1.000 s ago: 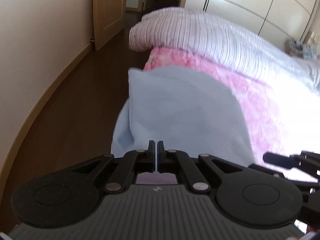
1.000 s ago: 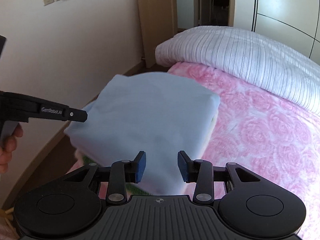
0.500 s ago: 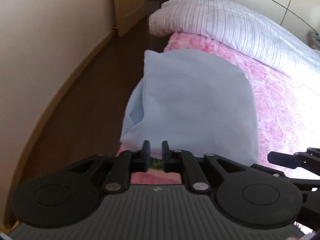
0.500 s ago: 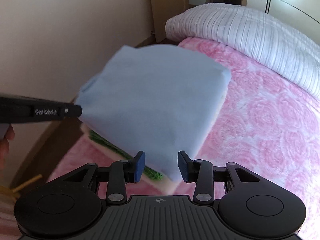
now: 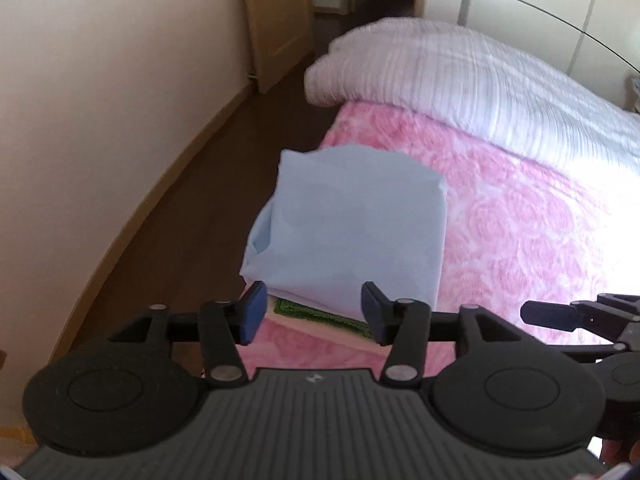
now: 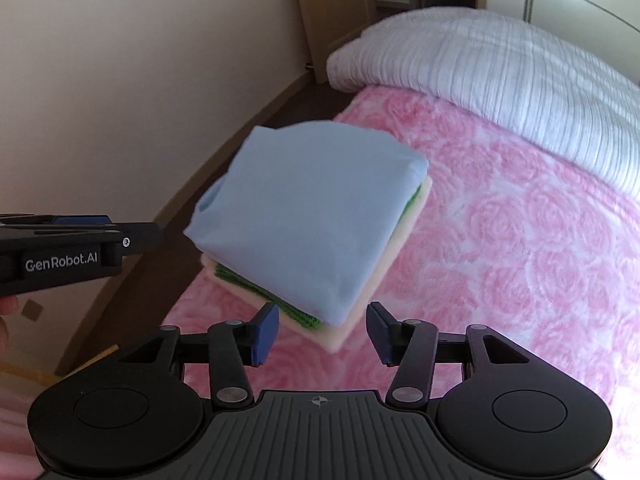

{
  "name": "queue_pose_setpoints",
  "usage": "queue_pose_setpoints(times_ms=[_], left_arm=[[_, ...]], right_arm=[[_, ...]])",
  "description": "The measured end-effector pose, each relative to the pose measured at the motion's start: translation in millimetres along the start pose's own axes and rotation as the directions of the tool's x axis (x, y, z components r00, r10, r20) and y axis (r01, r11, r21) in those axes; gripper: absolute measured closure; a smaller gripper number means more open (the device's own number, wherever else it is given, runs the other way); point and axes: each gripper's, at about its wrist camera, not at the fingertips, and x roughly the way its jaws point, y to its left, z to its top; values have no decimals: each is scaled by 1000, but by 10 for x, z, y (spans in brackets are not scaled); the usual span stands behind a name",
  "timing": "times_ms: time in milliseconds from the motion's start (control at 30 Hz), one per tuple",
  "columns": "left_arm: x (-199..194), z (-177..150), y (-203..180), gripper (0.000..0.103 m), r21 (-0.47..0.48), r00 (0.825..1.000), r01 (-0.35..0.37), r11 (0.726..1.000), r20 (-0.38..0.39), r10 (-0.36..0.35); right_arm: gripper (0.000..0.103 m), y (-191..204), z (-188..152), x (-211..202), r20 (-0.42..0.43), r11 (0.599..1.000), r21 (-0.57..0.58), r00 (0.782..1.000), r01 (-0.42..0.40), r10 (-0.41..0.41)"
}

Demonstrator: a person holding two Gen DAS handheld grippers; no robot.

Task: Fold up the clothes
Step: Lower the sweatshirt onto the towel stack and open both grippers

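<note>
Both grippers let go above a stack of folded clothes on the bed.

The left gripper (image 5: 312,312) has its jaws opening with nothing pinched between them; the right gripper (image 6: 322,334) is also opening and empty. Beyond the fingertips, at the middle of both views, a folded light blue garment (image 6: 308,216) lies on top of a green piece (image 6: 264,294) and a cream piece (image 6: 340,334), stacked near the left edge of the pink rose-patterned blanket (image 6: 520,248). A striped white duvet (image 5: 460,80) is bunched at upper right. Brown floor (image 5: 192,216) and a pale wall (image 5: 100,100) fill the left side.
</note>
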Motion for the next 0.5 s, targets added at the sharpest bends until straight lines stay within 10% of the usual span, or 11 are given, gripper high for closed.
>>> queue_pose_setpoints(times_ms=[267, 500], left_arm=[[-463, 41, -407, 34, -20, 978, -161, 987, 132, 162], [-714, 14, -739, 35, -145, 985, -118, 982, 106, 134]], right_arm=[[49, -102, 120, -340, 41, 997, -71, 999, -12, 15], [49, -443, 105, -619, 63, 992, -112, 996, -51, 59]])
